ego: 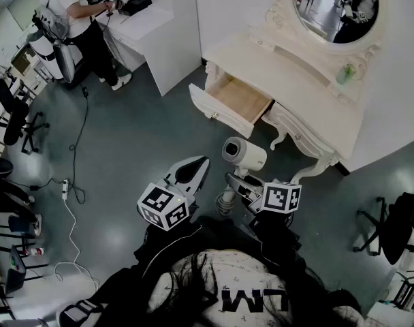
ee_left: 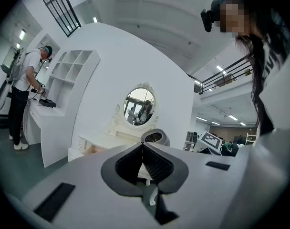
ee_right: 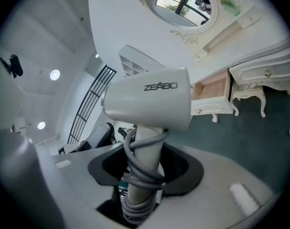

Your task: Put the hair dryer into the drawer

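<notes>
A white hair dryer stands upright over the floor, barrel on top, its grey cord wound round the handle. My right gripper is shut on that handle, both jaws pressing its sides. In the right gripper view the barrel fills the middle, and my right gripper clamps the handle below it. The open wooden drawer of the white vanity lies ahead of the dryer and also shows as the drawer. My left gripper hangs beside the dryer, shut and empty; its tips meet.
An oval mirror and a green bottle sit on the vanity. A person stands at a white desk at the back left. Cables trail over the grey floor; office chairs stand at the left and right.
</notes>
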`<action>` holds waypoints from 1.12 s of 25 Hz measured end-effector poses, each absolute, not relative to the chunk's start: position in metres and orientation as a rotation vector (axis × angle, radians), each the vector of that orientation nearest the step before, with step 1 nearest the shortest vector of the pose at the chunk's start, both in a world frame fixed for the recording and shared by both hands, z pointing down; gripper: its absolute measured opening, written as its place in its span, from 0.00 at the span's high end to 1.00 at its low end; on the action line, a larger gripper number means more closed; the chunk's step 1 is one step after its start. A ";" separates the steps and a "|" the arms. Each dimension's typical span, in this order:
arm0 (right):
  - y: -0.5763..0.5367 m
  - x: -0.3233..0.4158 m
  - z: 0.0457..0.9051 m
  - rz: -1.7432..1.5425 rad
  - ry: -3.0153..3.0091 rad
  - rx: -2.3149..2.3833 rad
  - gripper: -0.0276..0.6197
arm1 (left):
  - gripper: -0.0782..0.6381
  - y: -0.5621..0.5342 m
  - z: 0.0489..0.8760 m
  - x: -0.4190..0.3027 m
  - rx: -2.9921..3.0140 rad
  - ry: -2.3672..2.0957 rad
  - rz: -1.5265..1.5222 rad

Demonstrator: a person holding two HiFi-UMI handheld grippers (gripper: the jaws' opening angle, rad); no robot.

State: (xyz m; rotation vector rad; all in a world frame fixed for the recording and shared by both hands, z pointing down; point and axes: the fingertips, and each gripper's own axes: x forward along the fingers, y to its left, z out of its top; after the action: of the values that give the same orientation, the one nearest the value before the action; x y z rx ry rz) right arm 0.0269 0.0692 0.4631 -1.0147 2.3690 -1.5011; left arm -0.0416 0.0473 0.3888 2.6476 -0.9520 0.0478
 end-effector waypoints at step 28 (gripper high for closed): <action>0.076 0.058 0.473 -1.525 2.387 -1.007 0.64 | 0.89 0.054 0.390 -0.012 2.673 -0.996 0.082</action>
State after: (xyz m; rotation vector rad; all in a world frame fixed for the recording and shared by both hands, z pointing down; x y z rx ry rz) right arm 0.0580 0.0760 0.4725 -1.0072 2.3870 -1.5250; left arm -0.0119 0.0545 0.3903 2.6731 -0.9958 0.0820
